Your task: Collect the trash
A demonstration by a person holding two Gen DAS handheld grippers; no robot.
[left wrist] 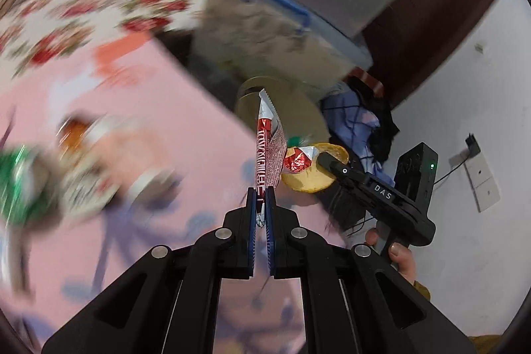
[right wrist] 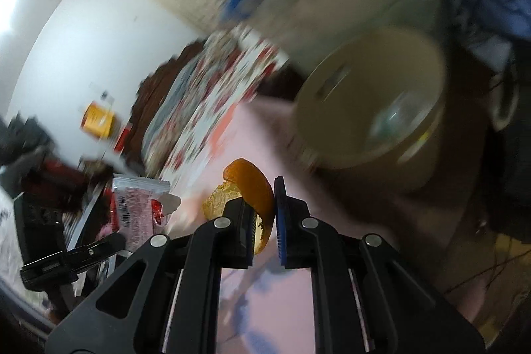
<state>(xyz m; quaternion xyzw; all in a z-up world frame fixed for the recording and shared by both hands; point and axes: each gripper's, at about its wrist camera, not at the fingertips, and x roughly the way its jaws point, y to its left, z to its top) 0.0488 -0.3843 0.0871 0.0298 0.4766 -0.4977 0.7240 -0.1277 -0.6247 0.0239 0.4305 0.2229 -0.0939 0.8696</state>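
Observation:
My left gripper (left wrist: 261, 193) is shut on a red and silver snack wrapper (left wrist: 267, 148), held upright in the air; the wrapper also shows in the right wrist view (right wrist: 136, 208). My right gripper (right wrist: 264, 201) is shut on a piece of orange peel (right wrist: 249, 188), which also shows in the left wrist view (left wrist: 315, 178) just right of the wrapper. A beige round bin (right wrist: 371, 102) lies ahead and to the right of the right gripper; it also shows in the left wrist view (left wrist: 282, 108) behind the wrapper. Both views are blurred by motion.
A pink sheet (left wrist: 132, 128) covers the bed, with several blurred wrappers (left wrist: 49, 175) on its left. A floral cloth (left wrist: 83, 5) lies beyond. Clear storage boxes with blue lids (left wrist: 298, 15) stand behind the bin. Clothes (left wrist: 358, 118) lie by the white wall.

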